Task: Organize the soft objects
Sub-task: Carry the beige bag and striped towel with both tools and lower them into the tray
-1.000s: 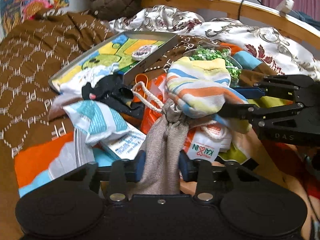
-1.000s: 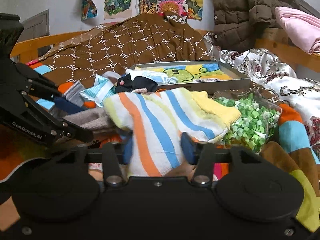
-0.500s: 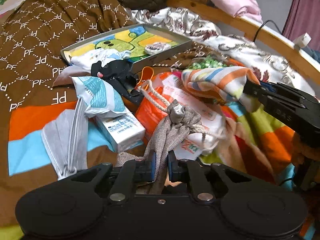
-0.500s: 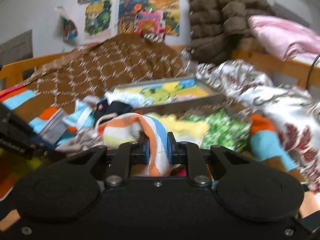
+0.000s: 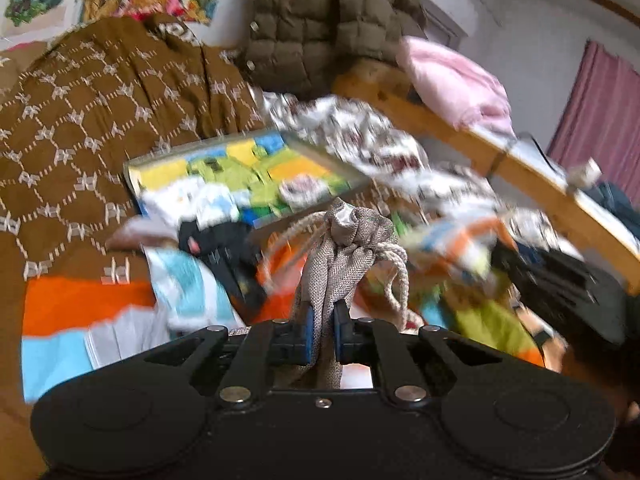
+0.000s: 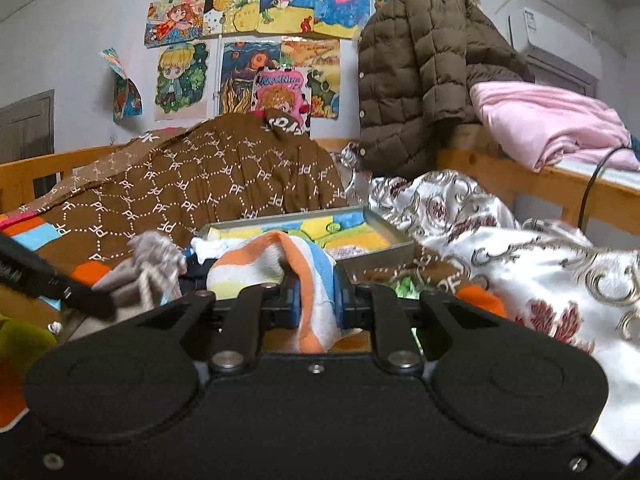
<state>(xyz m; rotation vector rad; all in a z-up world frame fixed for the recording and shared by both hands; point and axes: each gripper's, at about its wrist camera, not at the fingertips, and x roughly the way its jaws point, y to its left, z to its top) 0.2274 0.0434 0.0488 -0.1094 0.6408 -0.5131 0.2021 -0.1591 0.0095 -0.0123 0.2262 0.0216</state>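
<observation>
Both grippers have clamped shut on their cloth and lifted it off the heap since a second ago, when the jaws stood wide around it. On the left, a brown quilt with a white lattice print covers the bed, and orange and blue patches of a bedspread show below it. Next comes a shallow grey tray with a bright cartoon lining, lying on the bedding behind the pile. At centre the left gripper pinches the grey drawstring pouch between its blue pads, the pouch standing upright above the jaws with its cord hanging to the right. Right of it, blurred, the striped sock hangs from the right gripper, whose pads press on the sock's orange and blue bands; the sock sits in front of the tray's near edge. Farther right lie a white floral quilt and a pink blanket on the wooden bed rail
</observation>
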